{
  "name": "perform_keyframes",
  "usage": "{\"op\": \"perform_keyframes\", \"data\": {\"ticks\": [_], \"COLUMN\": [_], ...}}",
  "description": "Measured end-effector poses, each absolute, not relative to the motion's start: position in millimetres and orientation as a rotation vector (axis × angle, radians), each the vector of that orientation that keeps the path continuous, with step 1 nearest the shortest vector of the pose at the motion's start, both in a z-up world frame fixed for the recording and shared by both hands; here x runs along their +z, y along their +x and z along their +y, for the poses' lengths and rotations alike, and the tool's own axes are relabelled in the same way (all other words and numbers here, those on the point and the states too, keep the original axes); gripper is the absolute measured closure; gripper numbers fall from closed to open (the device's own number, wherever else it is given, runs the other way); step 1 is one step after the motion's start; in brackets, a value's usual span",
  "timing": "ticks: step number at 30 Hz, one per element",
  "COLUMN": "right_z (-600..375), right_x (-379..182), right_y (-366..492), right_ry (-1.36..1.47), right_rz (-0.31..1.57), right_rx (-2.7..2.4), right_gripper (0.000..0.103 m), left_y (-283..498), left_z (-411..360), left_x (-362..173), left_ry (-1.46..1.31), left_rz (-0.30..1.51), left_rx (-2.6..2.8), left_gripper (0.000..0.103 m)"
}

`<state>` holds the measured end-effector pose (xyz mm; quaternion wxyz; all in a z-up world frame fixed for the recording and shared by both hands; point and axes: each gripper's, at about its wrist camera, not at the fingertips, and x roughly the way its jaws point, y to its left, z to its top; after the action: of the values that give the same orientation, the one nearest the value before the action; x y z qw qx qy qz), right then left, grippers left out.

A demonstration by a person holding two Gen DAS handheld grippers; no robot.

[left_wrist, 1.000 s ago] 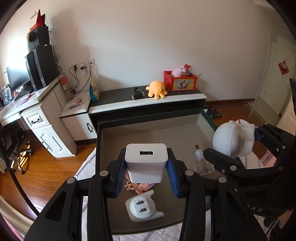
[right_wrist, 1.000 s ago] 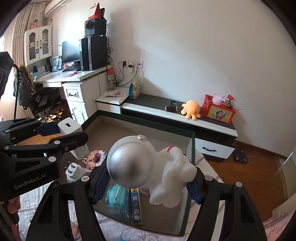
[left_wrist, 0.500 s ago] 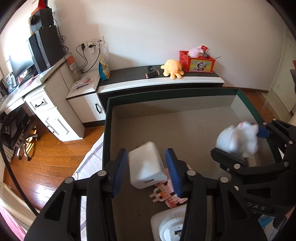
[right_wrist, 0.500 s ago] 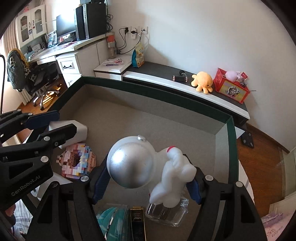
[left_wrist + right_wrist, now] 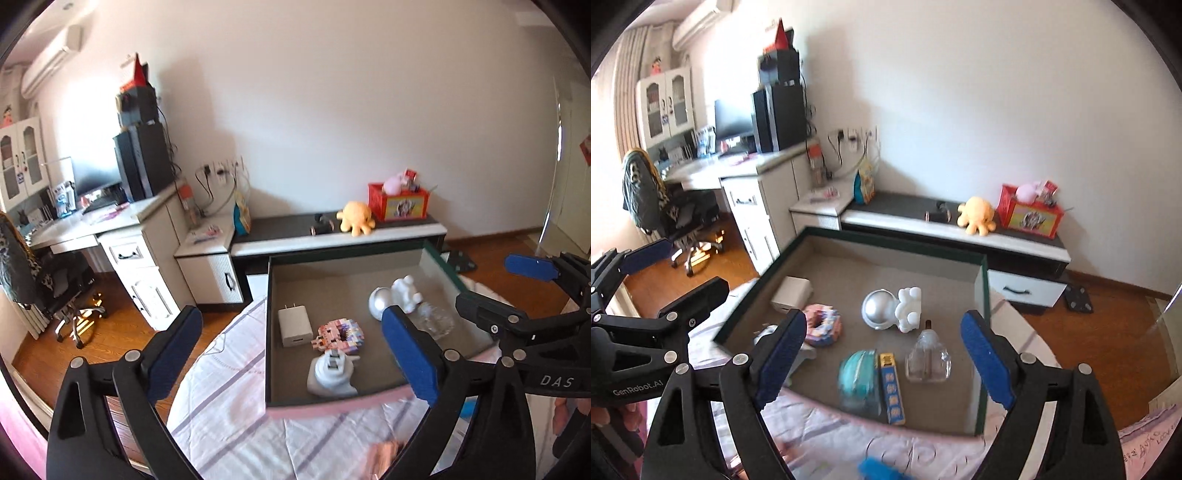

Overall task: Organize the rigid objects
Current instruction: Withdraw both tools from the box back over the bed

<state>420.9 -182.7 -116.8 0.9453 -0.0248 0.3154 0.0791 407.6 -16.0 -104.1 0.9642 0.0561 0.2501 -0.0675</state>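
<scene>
Both grippers stand wide with nothing between the pads, their jaws having just been opening: your left gripper (image 5: 291,354) and your right gripper (image 5: 884,354) hover at the near edge of the green-rimmed box (image 5: 982,291). Inside it, the white charger (image 5: 294,326) lies flat by the left wall, beside the pixel-block donut (image 5: 340,334). The astronaut figure (image 5: 892,308) lies on its side mid-box, just behind the clear bottle (image 5: 927,360).

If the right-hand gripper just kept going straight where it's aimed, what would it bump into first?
Probably the clear glass bottle lying in the green-rimmed box, with the white astronaut figure with a silver helmet just beyond it. The right gripper has just been opening its jaws, and nothing is between them. Depth is hard to judge.
</scene>
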Motion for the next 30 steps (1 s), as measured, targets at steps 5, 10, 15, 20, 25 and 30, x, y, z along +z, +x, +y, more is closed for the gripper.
{"op": "perform_keyframes", "data": {"ticks": [5,10,15,20,25,30], "right_z": [-175.6,-162.8,-159.2,-156.2,-160.7,-161.6], "right_x": [-85.6,-72.4,-67.7,-64.7,-60.8,-52.9], "right_y": [338.2,256.5,187.4,134.0,96.5,74.2], "right_ry": [-0.023,-0.033,-0.007,0.007,0.008,0.004], "right_rz": [0.508,0.412,0.332,0.285,0.261,0.227], "right_rx": [0.165,0.149,0.124,0.097,0.085,0.078], "right_gripper": [0.0,0.0,0.0,0.0,0.0,0.0], "left_y": [322.8,246.1,187.2,134.2,99.2,79.8], "left_z": [2.3,8.5,14.5,16.0,11.5,11.4], "left_x": [-80.3,-70.7,-68.7,-67.7,-61.2,-56.2], "left_ry": [0.062,0.047,0.039,0.059,0.061,0.052], "left_rz": [0.399,0.333,0.3,0.245,0.203,0.178], "left_rx": [-0.141,-0.116,-0.102,-0.068,-0.037,-0.034], "left_gripper": [0.0,0.0,0.0,0.0,0.0,0.0]}}
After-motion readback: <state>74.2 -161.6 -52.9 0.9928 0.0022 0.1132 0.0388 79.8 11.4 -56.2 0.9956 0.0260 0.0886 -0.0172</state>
